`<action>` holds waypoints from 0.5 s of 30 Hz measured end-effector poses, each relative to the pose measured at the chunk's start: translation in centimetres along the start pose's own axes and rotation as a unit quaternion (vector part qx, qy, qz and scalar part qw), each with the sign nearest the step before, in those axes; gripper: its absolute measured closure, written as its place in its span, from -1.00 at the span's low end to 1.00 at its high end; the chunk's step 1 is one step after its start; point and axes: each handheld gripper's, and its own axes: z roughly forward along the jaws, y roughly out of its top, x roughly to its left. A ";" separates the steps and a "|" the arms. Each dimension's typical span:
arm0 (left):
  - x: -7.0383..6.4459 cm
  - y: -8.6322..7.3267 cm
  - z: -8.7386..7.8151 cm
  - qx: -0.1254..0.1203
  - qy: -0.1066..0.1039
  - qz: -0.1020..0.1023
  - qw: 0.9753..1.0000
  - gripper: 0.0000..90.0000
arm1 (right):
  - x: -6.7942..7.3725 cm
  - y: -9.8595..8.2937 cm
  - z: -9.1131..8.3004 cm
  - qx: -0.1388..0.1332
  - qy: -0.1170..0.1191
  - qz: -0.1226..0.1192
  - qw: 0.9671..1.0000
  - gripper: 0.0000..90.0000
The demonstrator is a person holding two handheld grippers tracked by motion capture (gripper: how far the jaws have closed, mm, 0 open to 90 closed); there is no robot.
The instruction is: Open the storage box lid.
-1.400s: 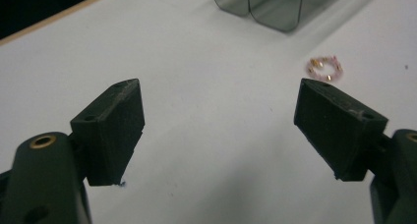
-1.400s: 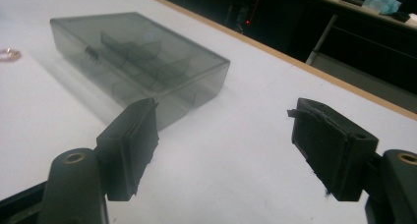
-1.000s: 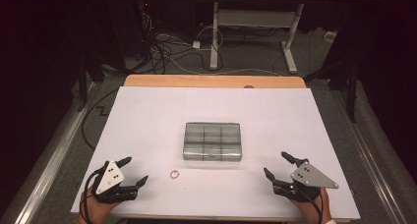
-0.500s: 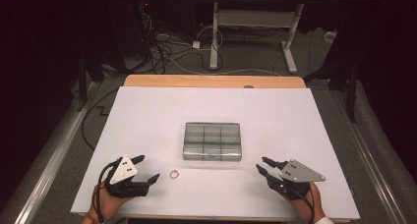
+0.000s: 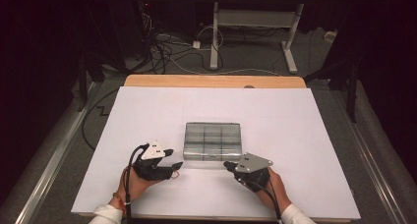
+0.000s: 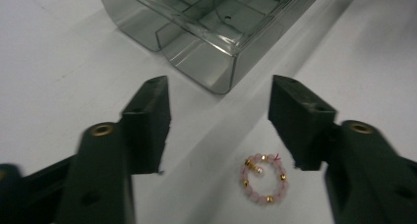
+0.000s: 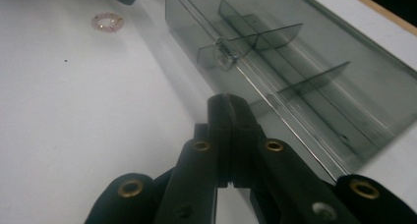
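Observation:
A clear smoky plastic compartment box (image 5: pixel 213 141) with its lid closed lies at the middle of the white table. A small pink bead ring with gold beads (image 6: pixel 264 178) lies on the table just in front of the box's near left corner (image 6: pixel 216 71). My left gripper (image 5: pixel 174 166) hangs over the ring, jaws wide apart, with the ring close to the inner face of the right-hand jaw. My right gripper (image 5: pixel 228 164) is shut and empty, its tip (image 7: pixel 230 108) close to the box's front edge near the small latch (image 7: pixel 223 51). The ring (image 7: pixel 107 21) lies farther off.
The white sheet (image 5: pixel 275 116) covers a wooden table whose far edge (image 5: pixel 211 81) shows bare wood. Beyond it are cables and a desk frame (image 5: pixel 251 32) on the floor. A metal rail (image 5: pixel 54 155) runs along the left side.
Both grippers have moved inward toward the box. The left one came over the ring. The right one swung its tip to the box's front edge.

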 end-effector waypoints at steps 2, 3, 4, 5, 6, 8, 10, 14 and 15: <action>0.2 0.2 0.2 -0.010 -0.018 -0.009 1.000 0.21 | 0.1 0.2 0.9 0.007 0.005 -0.005 1.000 1.00; 0.4 0.3 0.3 -0.012 -0.020 -0.013 1.000 0.25 | 0.1 0.3 1.3 0.010 0.008 -0.006 1.000 1.00; 0.4 0.4 0.4 -0.010 -0.017 -0.013 1.000 0.26 | 0.2 0.3 1.6 0.013 0.009 -0.006 1.000 1.00; 0.5 0.5 0.6 -0.008 -0.019 -0.014 1.000 0.30 | 0.3 0.4 1.8 0.015 0.009 -0.009 1.000 1.00; 0.5 0.5 0.7 -0.006 -0.022 -0.013 1.000 0.30 | 0.3 0.4 2.0 0.016 0.009 -0.009 1.000 1.00; 0.6 0.6 1.0 -0.004 -0.021 -0.015 1.000 0.32 | 0.3 0.6 2.3 0.016 0.009 -0.010 1.000 1.00; 0.6 0.7 1.1 -0.002 -0.020 -0.017 1.000 0.36 | 0.3 0.7 2.6 0.016 0.009 -0.007 1.000 1.00; 0.6 0.8 1.3 -0.002 -0.022 -0.019 1.000 0.36 | 0.3 0.8 2.9 0.018 0.008 -0.007 1.000 1.00; 0.5 0.9 1.4 -0.001 -0.025 -0.017 1.000 0.37 | 0.3 0.7 3.1 0.019 0.007 -0.007 1.000 1.00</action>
